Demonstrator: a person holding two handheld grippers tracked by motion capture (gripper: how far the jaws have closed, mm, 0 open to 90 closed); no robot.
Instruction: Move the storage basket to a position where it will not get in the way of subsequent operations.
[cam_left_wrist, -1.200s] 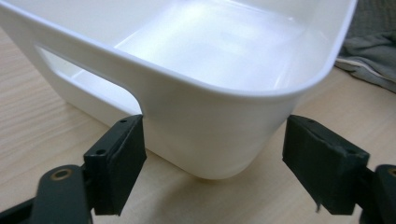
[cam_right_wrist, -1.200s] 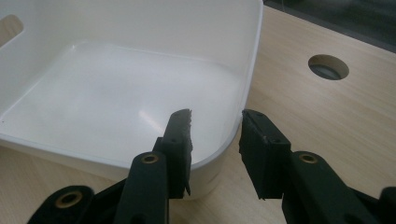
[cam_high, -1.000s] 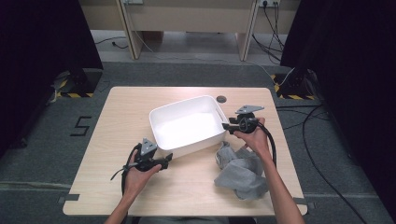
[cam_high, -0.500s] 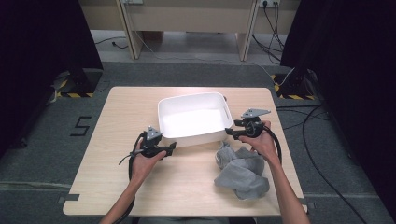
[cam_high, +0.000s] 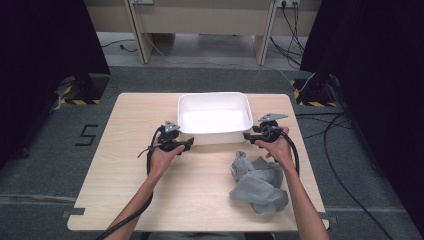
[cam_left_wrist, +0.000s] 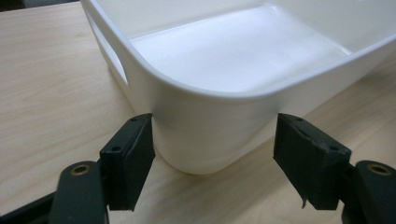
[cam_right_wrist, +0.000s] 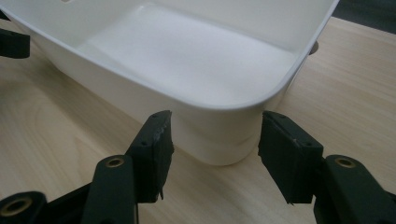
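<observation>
High view: the tub (cam_high: 215, 119) sits mid-table (cam_high: 125, 200), the left tongs (cam_high: 189, 145) at its near left corner, the right tongs (cam_high: 246, 136) at its near right corner. A cloth (cam_high: 257, 182) lies near my right hand.

Left gripper view: jaws wide, straddling the corner without clamping. A push here could skid the tub.

Right gripper view: jaws part-open, just closing slightly, corner between them, pads apparently clear. Closing on a rounded corner risks slipping off.

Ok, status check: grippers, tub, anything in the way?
Left gripper and right gripper open at near corners of empty white plastic tub, not gripping. Tub upright on table. Crumpled grey cloth beside it, clear.
</observation>
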